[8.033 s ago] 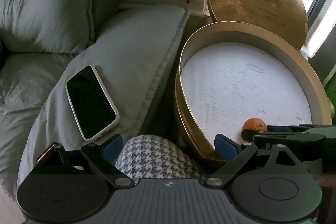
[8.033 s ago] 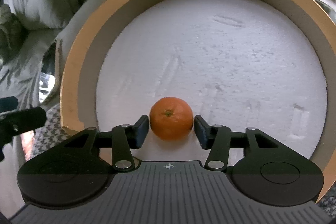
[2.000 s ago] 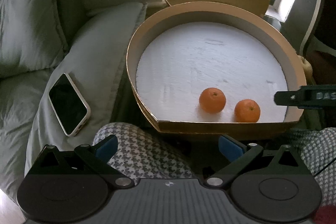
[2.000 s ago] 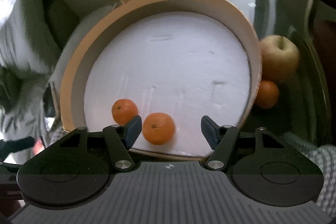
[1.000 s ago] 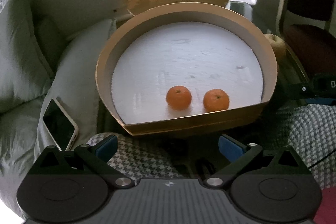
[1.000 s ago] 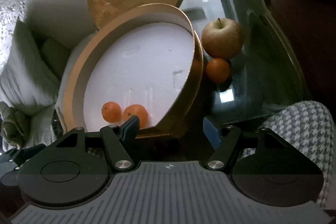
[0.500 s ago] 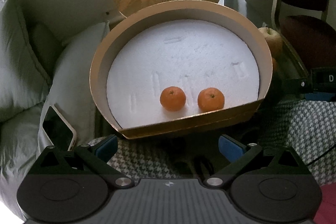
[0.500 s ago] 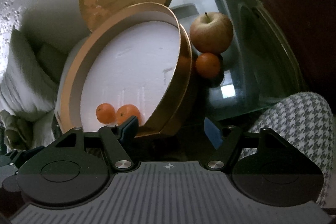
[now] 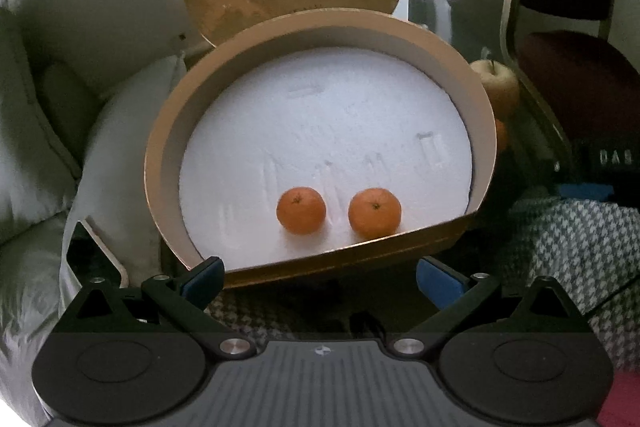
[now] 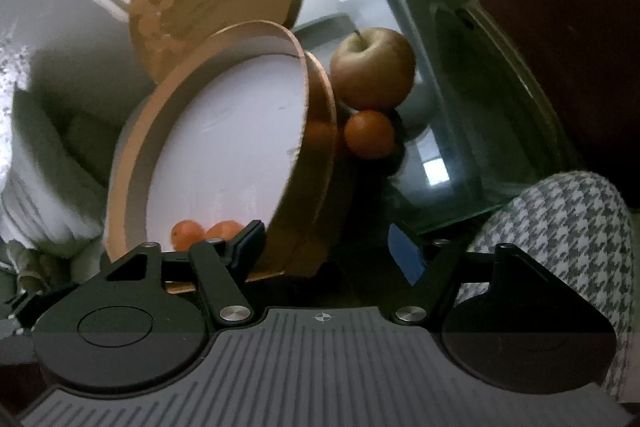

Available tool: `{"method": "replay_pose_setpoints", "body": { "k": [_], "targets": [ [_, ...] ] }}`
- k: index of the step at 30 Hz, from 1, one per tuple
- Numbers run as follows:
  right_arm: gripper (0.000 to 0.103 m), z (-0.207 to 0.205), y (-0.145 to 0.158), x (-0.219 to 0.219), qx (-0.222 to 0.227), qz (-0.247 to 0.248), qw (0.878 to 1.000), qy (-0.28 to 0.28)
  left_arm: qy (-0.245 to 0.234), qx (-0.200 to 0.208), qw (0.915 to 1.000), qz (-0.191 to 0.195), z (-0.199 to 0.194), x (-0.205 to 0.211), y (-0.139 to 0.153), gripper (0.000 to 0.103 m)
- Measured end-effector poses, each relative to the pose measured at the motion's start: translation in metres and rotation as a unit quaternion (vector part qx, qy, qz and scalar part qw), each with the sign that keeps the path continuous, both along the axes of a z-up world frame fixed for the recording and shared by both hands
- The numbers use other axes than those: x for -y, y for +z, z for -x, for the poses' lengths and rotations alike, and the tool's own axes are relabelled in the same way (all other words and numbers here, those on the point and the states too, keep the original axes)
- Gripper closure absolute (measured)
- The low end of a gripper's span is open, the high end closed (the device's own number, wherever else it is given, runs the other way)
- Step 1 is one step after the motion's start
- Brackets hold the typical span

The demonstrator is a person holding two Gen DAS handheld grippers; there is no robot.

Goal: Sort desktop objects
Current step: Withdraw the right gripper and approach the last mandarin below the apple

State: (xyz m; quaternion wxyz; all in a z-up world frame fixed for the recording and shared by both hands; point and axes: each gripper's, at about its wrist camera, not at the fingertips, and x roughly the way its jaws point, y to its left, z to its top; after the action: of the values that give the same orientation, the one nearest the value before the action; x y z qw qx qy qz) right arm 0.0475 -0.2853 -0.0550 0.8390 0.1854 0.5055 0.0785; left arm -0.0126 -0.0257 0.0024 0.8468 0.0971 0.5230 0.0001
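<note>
You had two tangerines [image 9: 338, 211] resting low in the round box [image 9: 160, 163], near its front wall. Your left gripper [image 9: 320, 277] hung spread and empty; your right gripper [image 10: 324, 247] was closing on nothing, aimed toward the third tangerine [image 10: 369, 134] under the apple [image 10: 374, 69], tight against the box wall, with clear glass on its right

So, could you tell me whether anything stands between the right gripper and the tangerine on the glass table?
Nothing visible does: the right gripper, empty with jaws closing, has dark open space ahead; the tangerine sits beyond, beside the box wall, under the apple.
</note>
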Motion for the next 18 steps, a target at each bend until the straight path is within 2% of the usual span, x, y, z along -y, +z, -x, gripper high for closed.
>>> {"method": "replay_pose_setpoints", "body": {
  "k": [6,10,18],
  "targets": [
    [0.041,-0.023,-0.017,0.022,0.003,-0.031,0.999,-0.045,-0.007,-0.003,1.0,-0.003,-0.005,0.001,-0.003,0.001],
    [0.046,-0.044,-0.027,0.031,0.008,-0.034,0.997,-0.067,-0.012,-0.007,0.9999,-0.005,-0.008,0.002,-0.007,0.001],
    [0.047,-0.079,-0.054,0.037,-0.01,-0.058,0.994,-0.091,0.001,-0.024,0.9996,-0.013,-0.017,-0.003,-0.016,0.001]
  ]
}}
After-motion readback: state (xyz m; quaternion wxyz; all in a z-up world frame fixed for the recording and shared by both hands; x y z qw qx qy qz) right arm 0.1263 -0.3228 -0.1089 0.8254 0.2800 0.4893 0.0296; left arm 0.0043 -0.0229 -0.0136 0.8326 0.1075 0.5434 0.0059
